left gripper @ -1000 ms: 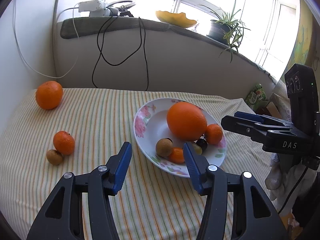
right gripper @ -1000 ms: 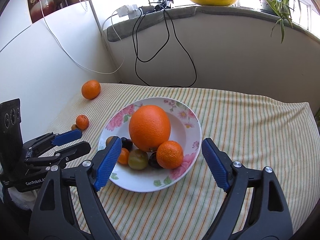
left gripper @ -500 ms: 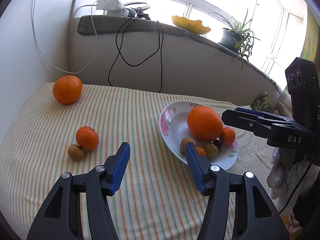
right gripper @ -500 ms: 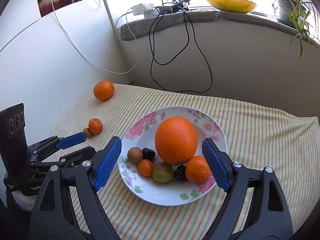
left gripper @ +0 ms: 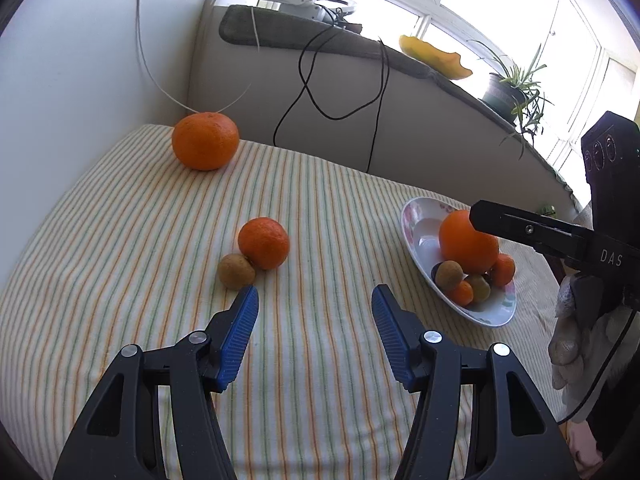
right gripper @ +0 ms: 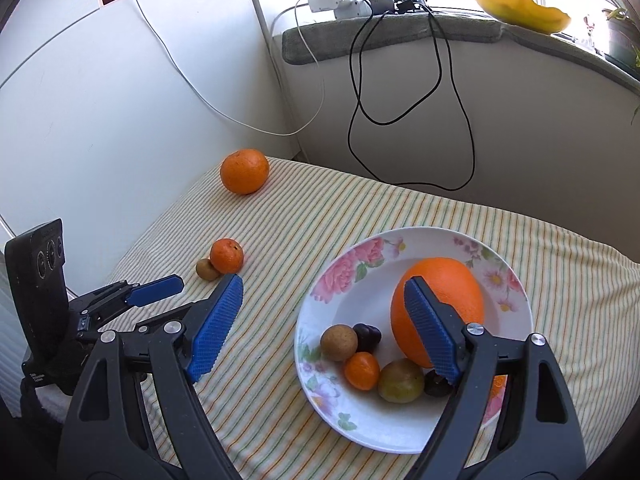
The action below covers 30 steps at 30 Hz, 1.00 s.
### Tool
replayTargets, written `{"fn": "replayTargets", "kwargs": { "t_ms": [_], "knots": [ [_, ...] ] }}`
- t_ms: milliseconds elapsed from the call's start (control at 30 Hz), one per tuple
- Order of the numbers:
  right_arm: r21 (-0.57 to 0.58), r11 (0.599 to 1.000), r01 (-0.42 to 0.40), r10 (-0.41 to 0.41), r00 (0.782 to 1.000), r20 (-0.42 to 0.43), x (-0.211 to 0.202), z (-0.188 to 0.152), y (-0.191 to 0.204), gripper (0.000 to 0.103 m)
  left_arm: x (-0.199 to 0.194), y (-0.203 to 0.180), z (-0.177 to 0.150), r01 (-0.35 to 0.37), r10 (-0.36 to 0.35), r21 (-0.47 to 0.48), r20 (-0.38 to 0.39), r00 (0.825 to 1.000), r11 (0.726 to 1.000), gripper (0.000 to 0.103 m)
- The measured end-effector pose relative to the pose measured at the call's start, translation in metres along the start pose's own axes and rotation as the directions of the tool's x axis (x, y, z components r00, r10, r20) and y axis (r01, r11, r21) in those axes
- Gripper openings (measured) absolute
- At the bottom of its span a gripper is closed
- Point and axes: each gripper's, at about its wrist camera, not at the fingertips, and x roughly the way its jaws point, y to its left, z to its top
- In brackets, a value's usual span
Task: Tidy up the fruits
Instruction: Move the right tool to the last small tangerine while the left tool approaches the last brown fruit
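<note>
While both tools hang above the striped tablecloth (left gripper: 320, 380), neither holds anything. At the bottom of the left wrist view, the left gripper (left gripper: 315, 300) has its blue-padded jaws spread wide apart over bare cloth. Just beyond its left fingertip, centre-left of that frame, a small brown fruit (left gripper: 236, 271) lies touching a mandarin (left gripper: 264, 243) behind it. Further back, at upper left, a loose orange (left gripper: 205, 141) sits alone near the wall corner, well apart from that pair.

At the right of the same frame stands the floral plate (left gripper: 416, 216), partly crossed by the black body of the right gripper (left gripper: 520, 228), seen here side-on.

In the right wrist view, the right gripper (right gripper: 320, 304) also has its jaws wide apart, spanning the left rim of the plate (right gripper: 360, 264) at lower centre. One fingertip overlaps the big orange (right gripper: 444, 288) in the picture; whether it touches cannot be told. On the plate, nearest first, are a green-yellow fruit (right gripper: 401, 380), a small orange fruit (right gripper: 362, 370), a brown round fruit (right gripper: 339, 342) and a dark fruit (right gripper: 367, 335), with the big orange behind them.

Farthest back, black cables (right gripper: 400, 80) hang from the grey-padded windowsill (right gripper: 400, 36), which carries a yellow bowl (right gripper: 520, 6) at upper right.
</note>
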Motion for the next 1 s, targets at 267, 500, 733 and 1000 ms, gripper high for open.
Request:
{"fn": "replayTargets", "kwargs": {
  "t_ms": [267,500,733,1000],
  "knots": [
    [-0.038,0.997,-0.074,0.073,0.996,-0.043,0.024,0.011,0.027,0.085,0.000,0.027,-0.002,-0.056,0.056,-0.026,0.006,0.998,0.998,0.058],
    [-0.080,0.989,-0.120,0.111,0.988,-0.110,0.054,0.022,0.056,0.085,0.013,0.033,0.005,-0.067,0.067,0.020,-0.015,0.998,0.998,0.053],
    [-0.021,0.983,-0.182,0.175,0.967,-0.187,0.087,0.031,0.069,0.070,0.022,0.042,0.010,-0.036,0.036,0.008,-0.044,0.998,0.999,0.042],
    [0.086,0.970,-0.227,0.242,0.930,-0.277,0.127,0.036,0.067,0.055,0.028,0.048,0.013,-0.026,0.026,-0.005,-0.070,0.997,1.000,0.040]
  ]
}}
